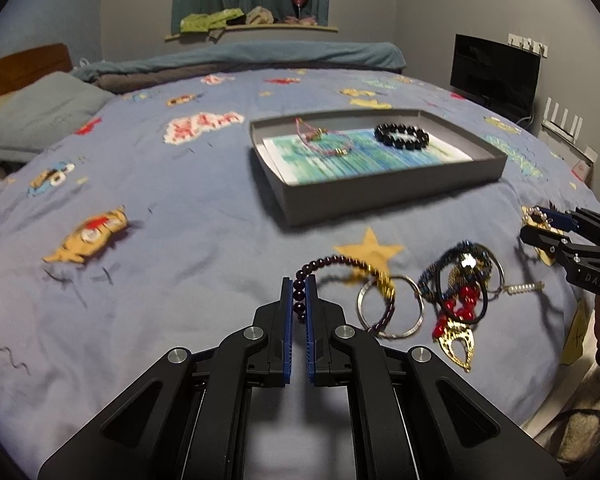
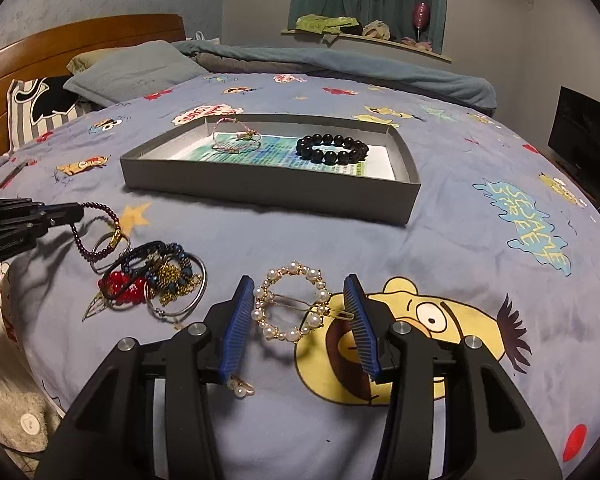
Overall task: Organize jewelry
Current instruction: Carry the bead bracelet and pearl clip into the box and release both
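A dark purple bead bracelet [image 1: 342, 276] is hanging pinched between the blue pads of the left gripper [image 1: 299, 280], its jaws closed on a few beads — the rest of the strand is looping out to the right, over a silver ring bangle [image 1: 391, 306] on the bedspread [image 1: 180, 240]. The left gripper is reaching forward low over the bed. Just right of it, a tangled pile of jewelry [image 1: 462, 292] is lying on the fabric. The right gripper [image 2: 298, 308] is hovering with its jaws spread wide on either side of a pearl circle hair clip [image 2: 292, 300], not touching it. Farther back, a grey tray [image 2: 268, 188] is sitting on the bed, holding a black bead bracelet [image 2: 332, 149] and a thin pink bracelet [image 2: 236, 138].
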The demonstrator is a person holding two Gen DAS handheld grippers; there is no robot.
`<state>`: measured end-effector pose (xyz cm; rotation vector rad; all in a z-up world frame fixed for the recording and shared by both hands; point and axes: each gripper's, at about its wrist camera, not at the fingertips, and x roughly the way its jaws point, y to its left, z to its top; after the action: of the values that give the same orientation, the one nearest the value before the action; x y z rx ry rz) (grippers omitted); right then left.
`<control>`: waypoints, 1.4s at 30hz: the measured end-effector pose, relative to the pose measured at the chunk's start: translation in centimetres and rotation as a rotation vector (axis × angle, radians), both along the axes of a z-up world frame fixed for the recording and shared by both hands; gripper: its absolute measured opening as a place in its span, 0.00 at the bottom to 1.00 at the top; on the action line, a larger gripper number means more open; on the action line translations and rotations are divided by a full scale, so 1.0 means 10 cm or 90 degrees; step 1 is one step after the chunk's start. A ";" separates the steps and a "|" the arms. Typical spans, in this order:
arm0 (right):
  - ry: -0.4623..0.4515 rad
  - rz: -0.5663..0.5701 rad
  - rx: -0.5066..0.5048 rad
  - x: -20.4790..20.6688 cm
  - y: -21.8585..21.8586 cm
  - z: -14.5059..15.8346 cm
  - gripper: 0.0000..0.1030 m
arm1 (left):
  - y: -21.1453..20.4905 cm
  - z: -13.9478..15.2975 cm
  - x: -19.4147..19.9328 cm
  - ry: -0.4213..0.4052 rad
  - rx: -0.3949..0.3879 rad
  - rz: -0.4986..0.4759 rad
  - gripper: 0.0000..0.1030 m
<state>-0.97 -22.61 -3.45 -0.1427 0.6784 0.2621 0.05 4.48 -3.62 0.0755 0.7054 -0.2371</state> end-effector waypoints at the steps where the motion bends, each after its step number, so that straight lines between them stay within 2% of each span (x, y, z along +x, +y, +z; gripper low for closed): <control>1: 0.000 -0.002 0.002 0.01 -0.01 0.01 0.45 | 0.02 0.03 0.01 -0.005 0.001 0.003 0.06; 15: -0.018 -0.005 0.012 0.08 -0.08 0.17 0.45 | 0.24 0.48 0.01 -0.069 -0.017 0.021 0.06; 23: -0.026 -0.001 0.030 0.28 -0.09 0.31 0.45 | 0.28 0.68 0.13 -0.089 -0.017 0.018 0.06; 27: -0.034 -0.008 0.043 0.49 -0.09 0.40 0.45 | 0.19 0.75 0.27 -0.097 -0.018 0.004 0.06; 34: -0.032 -0.028 0.053 0.86 -0.10 0.49 0.45 | -0.15 0.89 0.60 -0.105 -0.062 -0.049 0.06; 42: 0.008 -0.038 0.019 1.25 -0.01 0.40 0.45 | -0.64 0.62 1.01 -0.043 -0.105 -0.119 0.06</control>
<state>11.50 -22.70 0.50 -0.0913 0.6903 0.2155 10.13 -1.91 2.59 -0.0081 0.6100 -0.4693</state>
